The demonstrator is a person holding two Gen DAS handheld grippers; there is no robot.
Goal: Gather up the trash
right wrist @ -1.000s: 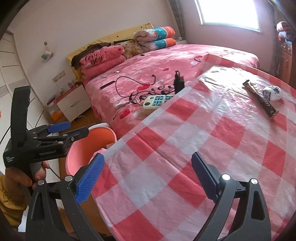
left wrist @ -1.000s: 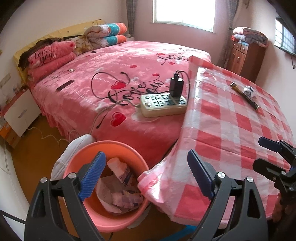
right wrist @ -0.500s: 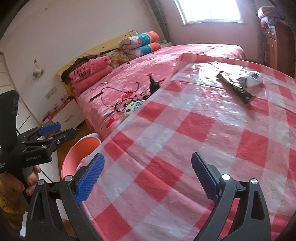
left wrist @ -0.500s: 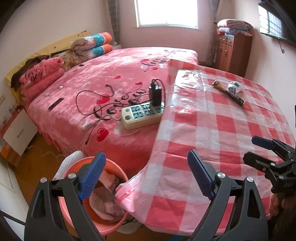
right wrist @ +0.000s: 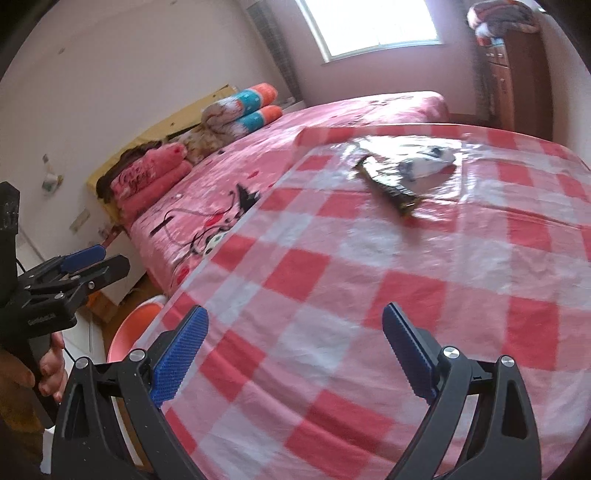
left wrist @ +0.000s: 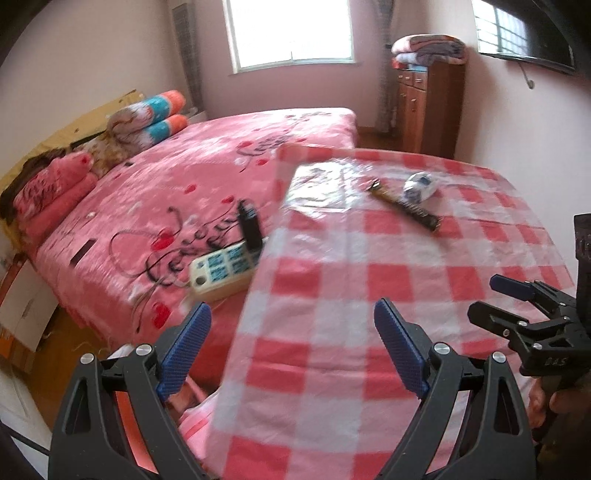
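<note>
- My left hand-held gripper (left wrist: 291, 354) has its blue pads spread wide apart with nothing between them; it hangs over the near left edge of the bench (left wrist: 332, 387), which wears a red-and-white checked cloth under clear plastic.
- My right hand-held gripper (right wrist: 295, 354) is likewise spread apart and empty, over the near part of the same checked cloth.
- In the left wrist view the right hand-held gripper shows at the far right edge, with my right hand (left wrist: 554, 402) on its handle; in the right wrist view the left one shows at the left edge, gripped by my left hand (right wrist: 48, 373).
- Below and to the left of my grippers, partly hidden under the bench edge, sits a salmon-pink bin (right wrist: 129, 332) on the floor; I cannot see what is in it.
- Left of the bench and beyond my left hand-held gripper lies a pink bed (left wrist: 177, 192), with a cream power strip (left wrist: 221, 269) near its edge and a black charger (left wrist: 249, 225) plugged into it.
- Well ahead of both grippers, on the far part of the bench, lies the trash: a long dark snack wrapper (left wrist: 404, 210) lying aslant, and just beyond it, seemingly touching, a crumpled white-and-blue wrapper (left wrist: 419, 185).
- Farther off, folded blankets (left wrist: 147, 118) are stacked at the bed's head.
- A wooden cabinet (left wrist: 428, 107) stands at the far wall beside a bright window (left wrist: 291, 31).
</note>
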